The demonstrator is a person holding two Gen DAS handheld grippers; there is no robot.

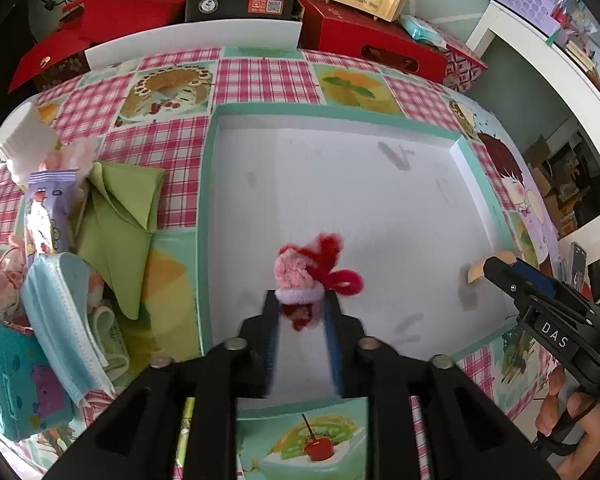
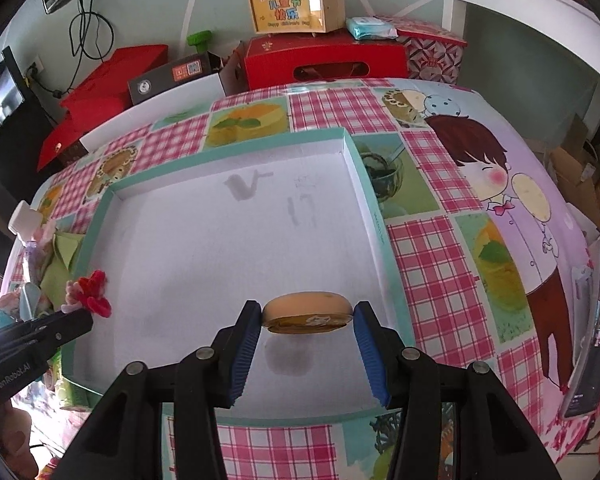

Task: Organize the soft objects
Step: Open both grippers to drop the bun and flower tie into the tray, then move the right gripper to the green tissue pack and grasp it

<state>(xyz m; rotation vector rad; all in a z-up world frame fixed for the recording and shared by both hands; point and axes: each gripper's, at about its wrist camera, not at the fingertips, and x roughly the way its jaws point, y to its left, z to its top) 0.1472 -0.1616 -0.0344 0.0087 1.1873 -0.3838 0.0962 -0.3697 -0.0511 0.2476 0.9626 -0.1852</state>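
My left gripper (image 1: 300, 304) is shut on a pink and red fuzzy flower (image 1: 310, 274) and holds it above the near part of a white tray with a teal rim (image 1: 208, 200). The flower also shows in the right wrist view (image 2: 90, 290) at the left gripper's tip. My right gripper (image 2: 308, 316) is shut on a round orange sponge puff (image 2: 306, 312) and holds it a little above the tray floor (image 2: 240, 248), where its shadow falls. The right gripper shows in the left wrist view (image 1: 500, 272) at the tray's right edge, with the puff (image 1: 476, 270) at its tip.
Soft items are piled left of the tray: a green cloth (image 1: 120, 216), a blue face mask (image 1: 60, 312), a purple packet (image 1: 46, 212), a teal pouch (image 1: 8, 384), white pads (image 1: 20, 140). Red boxes (image 1: 364, 36) stand beyond the table. A phone (image 2: 596, 328) lies at right.
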